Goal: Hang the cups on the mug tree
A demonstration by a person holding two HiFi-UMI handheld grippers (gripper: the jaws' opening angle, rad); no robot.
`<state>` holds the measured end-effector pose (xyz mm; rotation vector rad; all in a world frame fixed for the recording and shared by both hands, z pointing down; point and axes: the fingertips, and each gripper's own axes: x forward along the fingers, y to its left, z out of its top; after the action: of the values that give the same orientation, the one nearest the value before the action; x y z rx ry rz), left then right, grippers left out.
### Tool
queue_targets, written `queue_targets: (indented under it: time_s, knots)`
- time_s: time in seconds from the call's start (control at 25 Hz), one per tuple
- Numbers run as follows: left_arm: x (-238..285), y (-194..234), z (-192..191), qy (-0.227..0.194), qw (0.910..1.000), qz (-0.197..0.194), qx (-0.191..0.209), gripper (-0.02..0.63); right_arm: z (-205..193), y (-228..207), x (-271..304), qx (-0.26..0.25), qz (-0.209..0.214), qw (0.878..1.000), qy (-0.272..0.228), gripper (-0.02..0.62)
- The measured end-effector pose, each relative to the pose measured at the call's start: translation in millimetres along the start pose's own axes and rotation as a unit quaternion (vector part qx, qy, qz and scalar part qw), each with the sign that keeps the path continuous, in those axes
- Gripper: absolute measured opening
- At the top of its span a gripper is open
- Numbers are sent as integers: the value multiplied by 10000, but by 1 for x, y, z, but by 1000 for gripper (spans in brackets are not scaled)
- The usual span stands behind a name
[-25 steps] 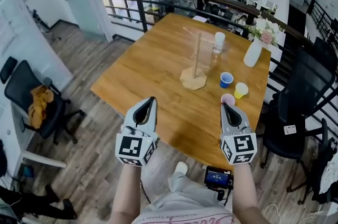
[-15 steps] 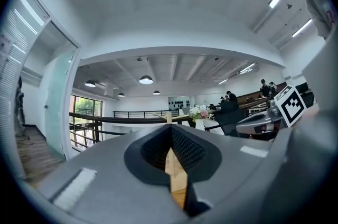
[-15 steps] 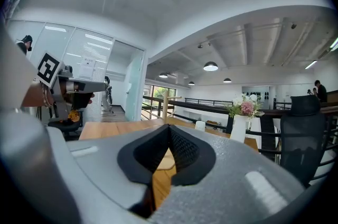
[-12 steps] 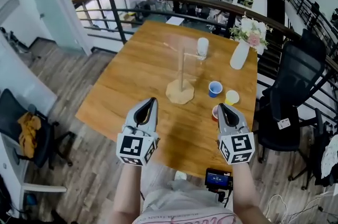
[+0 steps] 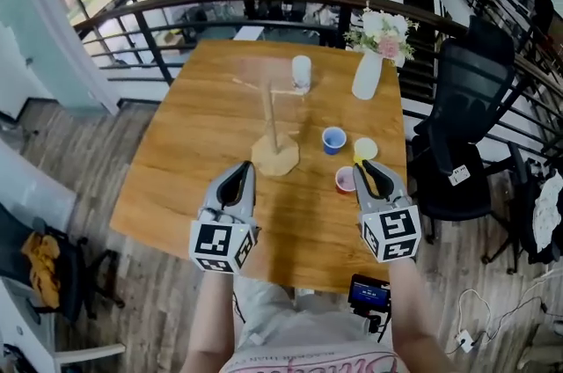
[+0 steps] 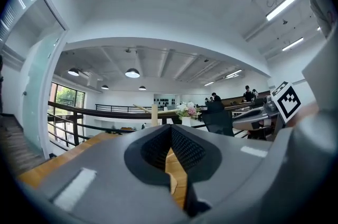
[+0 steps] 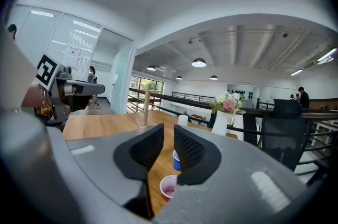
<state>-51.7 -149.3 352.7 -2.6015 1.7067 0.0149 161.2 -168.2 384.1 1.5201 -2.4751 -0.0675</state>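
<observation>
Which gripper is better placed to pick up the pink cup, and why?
Right. The right gripper hovers beside the pink cup; its jaws have just been opening, with nothing between them. The left gripper is farther off, jaws together.

Wooden mug tree (image 5: pixel 274 157) stands upright; blue cup (image 5: pixel 333 139), yellow cup (image 5: pixel 365 149), pink cup (image 5: pixel 343 179) sit near its base.

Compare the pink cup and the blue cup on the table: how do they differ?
Colour: the pink cup is pink, the blue cup blue.
Place: the pink cup stands nearest the person; the blue cup stands farther back, beside the yellow cup.
Both stand upright, mouth up, on the table, neither hung on the mug tree.
</observation>
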Motion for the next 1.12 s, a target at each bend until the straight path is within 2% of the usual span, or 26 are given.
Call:
queue_targets:
  time_s: [0.16,0.36,0.6,0.88,1.12]
  knots:
    - [16,0,-3,105,9995,-307,20,11,-10,0,3,153,-60,9998,145,170]
    - [32,5,-6,177,9981,-586,14,11,-17,-3,11,615,-211,9977,165,375]
    - [44,9,-13,303,9963,-809,-4,11,-44,-13,18,878,-501,9941,393,375]
    - [51,10,-37,559,9937,-966,-106,11,-108,-7,23,987,-662,9882,972,368]
    - [57,7,-49,706,9917,-1066,-144,11,-159,1,26,1317,-745,9780,1437,353]
